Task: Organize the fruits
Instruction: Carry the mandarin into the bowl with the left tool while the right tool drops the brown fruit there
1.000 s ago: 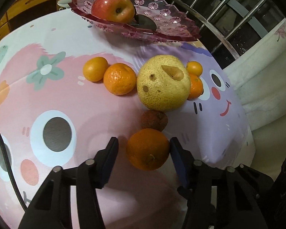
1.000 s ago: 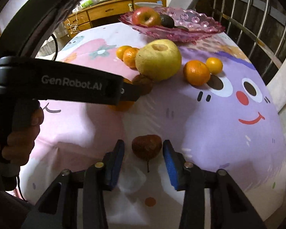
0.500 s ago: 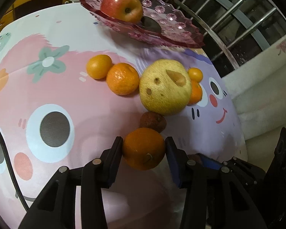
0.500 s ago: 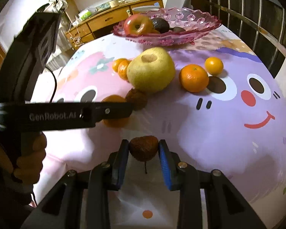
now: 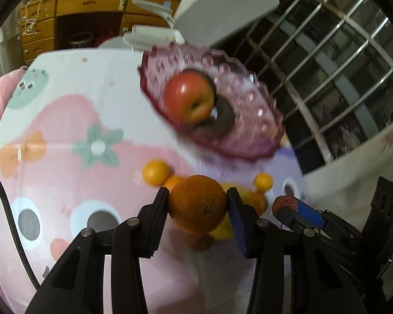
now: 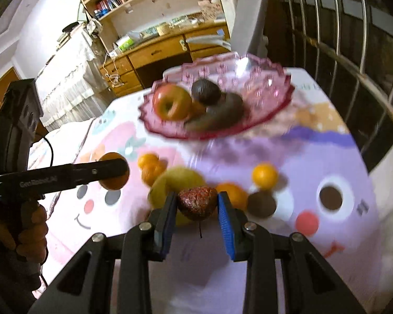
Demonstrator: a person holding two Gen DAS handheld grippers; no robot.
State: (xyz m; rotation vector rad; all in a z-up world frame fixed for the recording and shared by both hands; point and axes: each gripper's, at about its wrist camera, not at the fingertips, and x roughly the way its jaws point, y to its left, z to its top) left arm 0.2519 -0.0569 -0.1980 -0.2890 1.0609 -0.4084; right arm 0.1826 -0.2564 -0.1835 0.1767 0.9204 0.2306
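My left gripper [image 5: 197,205] is shut on an orange [image 5: 197,204] and holds it above the cartoon-print cloth. My right gripper [image 6: 197,204] is shut on a small reddish-brown rough-skinned fruit [image 6: 197,202], also lifted off the cloth. Ahead stands a pink glass fruit bowl [image 5: 249,99] [image 6: 264,89] holding a red apple [image 5: 188,99] [image 6: 171,102] and dark fruits [image 6: 205,90]. On the cloth below lie small oranges [image 5: 156,172] [image 6: 264,174], a large yellow pear [image 6: 170,183] and another brown fruit [image 5: 200,242]. The left gripper [image 6: 112,170] with its orange shows at the left of the right wrist view.
A person's hand [image 6: 26,225] grips the left tool's handle. A metal railing [image 5: 340,65] runs along the right side of the bed. A wooden desk with drawers [image 6: 165,49] and a white chair [image 5: 222,7] stand behind the bowl.
Both grippers closed on their fruits and lifted them off the cloth. Both views now tilt up toward the pink bowl, which looks nearer and blurred.
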